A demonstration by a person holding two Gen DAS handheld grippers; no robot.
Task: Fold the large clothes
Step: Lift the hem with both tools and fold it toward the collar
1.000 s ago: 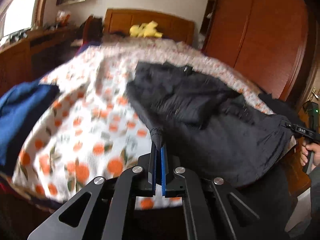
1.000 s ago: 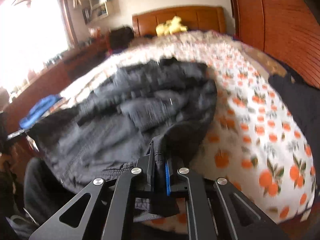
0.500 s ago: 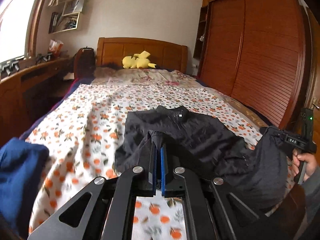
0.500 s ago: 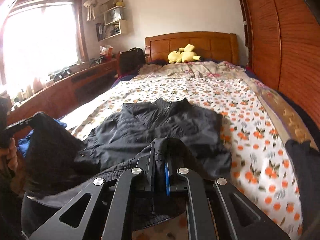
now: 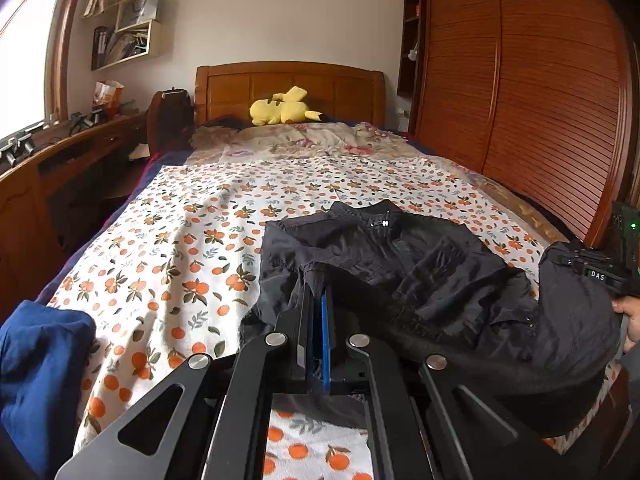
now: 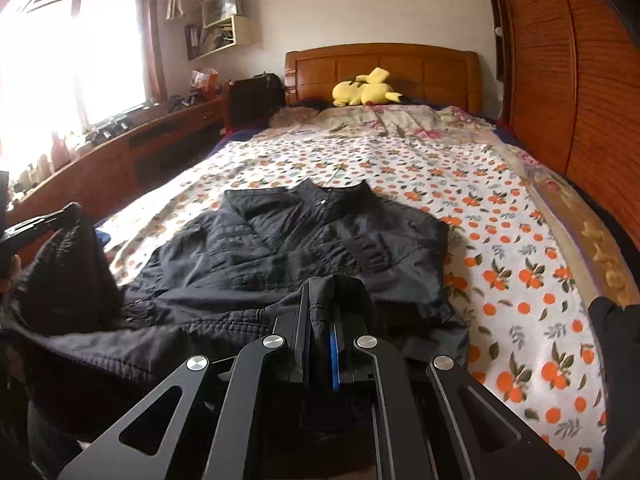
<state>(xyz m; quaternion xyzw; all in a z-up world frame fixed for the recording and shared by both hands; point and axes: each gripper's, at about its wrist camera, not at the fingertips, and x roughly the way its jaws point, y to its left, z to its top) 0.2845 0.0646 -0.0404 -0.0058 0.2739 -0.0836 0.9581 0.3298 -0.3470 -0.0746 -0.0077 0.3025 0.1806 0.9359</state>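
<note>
A black jacket (image 5: 400, 256) (image 6: 320, 240) lies on the orange-patterned bedspread (image 5: 192, 248) (image 6: 520, 264), collar toward the headboard. My left gripper (image 5: 316, 280) is shut on the ribbed hem at the jacket's left corner, lifted a little off the bed. My right gripper (image 6: 320, 296) is shut on the hem at the right corner. Each gripper shows in the other's view: the right gripper (image 5: 576, 260) at the far right with a hand (image 5: 628, 316) on it, the left gripper (image 6: 60, 220) at the far left. The hem hangs slack between them.
A blue garment (image 5: 40, 372) lies at the bed's near left corner. A dark garment (image 6: 616, 344) sits at the right edge. A yellow plush toy (image 5: 280, 110) rests by the wooden headboard (image 5: 288, 80). A wardrobe (image 5: 520, 80) lines the right side, a desk (image 5: 60, 160) the left.
Both grippers drew back toward the foot of the bed and rose slightly, still holding the hem. The jacket, bunched and blurred before, now lies spread flat with its collar toward the headboard.
</note>
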